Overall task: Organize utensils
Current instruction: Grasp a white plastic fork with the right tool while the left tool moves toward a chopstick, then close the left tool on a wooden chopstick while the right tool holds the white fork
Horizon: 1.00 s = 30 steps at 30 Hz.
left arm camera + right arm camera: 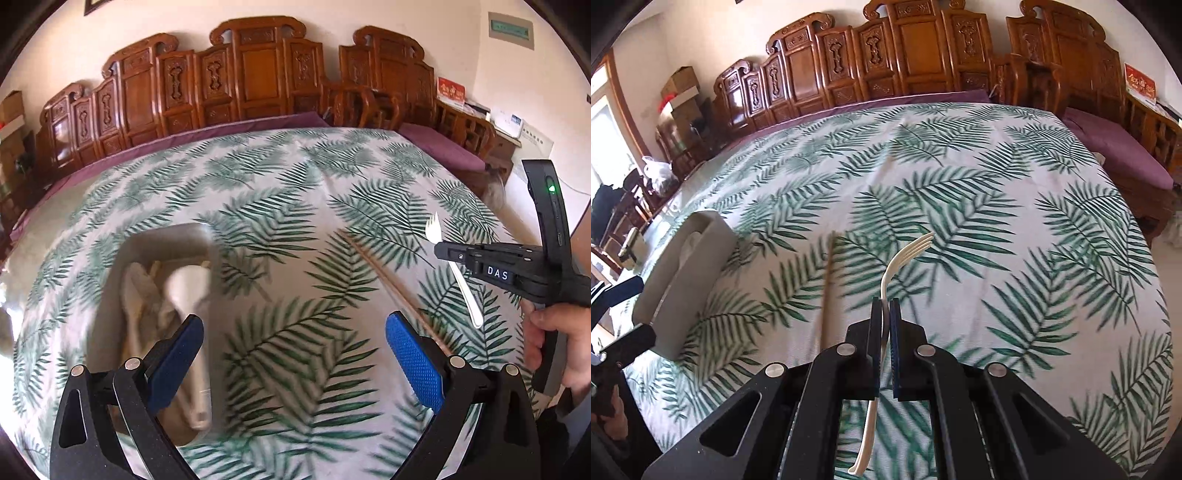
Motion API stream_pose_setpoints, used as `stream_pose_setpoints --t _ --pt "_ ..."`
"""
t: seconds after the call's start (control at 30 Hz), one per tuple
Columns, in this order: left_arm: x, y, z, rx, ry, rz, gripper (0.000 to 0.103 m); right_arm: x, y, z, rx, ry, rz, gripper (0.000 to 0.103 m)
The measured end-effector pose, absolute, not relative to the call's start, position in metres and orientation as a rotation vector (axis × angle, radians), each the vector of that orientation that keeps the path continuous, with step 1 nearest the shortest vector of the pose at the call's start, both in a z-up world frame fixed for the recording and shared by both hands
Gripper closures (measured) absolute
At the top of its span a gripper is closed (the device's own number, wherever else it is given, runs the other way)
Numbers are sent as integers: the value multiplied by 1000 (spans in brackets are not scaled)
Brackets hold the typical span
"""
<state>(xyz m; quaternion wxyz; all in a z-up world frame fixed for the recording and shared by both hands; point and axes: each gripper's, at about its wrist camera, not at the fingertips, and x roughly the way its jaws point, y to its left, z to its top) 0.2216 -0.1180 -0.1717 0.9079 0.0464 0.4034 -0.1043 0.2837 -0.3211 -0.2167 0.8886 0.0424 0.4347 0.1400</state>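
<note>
A table covered in a white cloth (997, 229) printed with green palm fronds fills both views, with carved wooden furniture (916, 48) along the wall behind it.

In the right wrist view, the right gripper (885, 306) sits at 6 o'clock, its jaws pressed together on the neck of a white fork (901, 258). The tines point toward 1 o'clock above the cloth, and the handle trails back under the gripper toward 6 o'clock. A thin wooden stick (827, 288), possibly a chopstick, lies on the cloth just to the fork's 9 o'clock. A pale tray (701, 266) stands at 9 o'clock.

In the left wrist view, the left gripper (293, 354) hangs at 6 o'clock with its blue-padded jaws spread wide and nothing between them. The tray appears at 8 o'clock, blurred; it seems to hold pale spoons (177, 284). At 3 o'clock the right gripper is seen from the side, carried by a hand (554, 343), with the fork clamped in it, lifted clear of the cloth.
</note>
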Motion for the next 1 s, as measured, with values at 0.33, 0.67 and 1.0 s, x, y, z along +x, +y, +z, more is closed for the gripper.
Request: stream_pose_setpoints --t 0.33,0.67,1.0 --pt "249 -180 -208 139 929 -258 8 285 -345 -219 132 898 270 98" --pt "268 -216 -231 154 1007 -298 37 285 -355 -215 167 881 269 98" --pt "254 -228 -235 192 1007 -329 83 284 -354 -214 177 878 273 98"
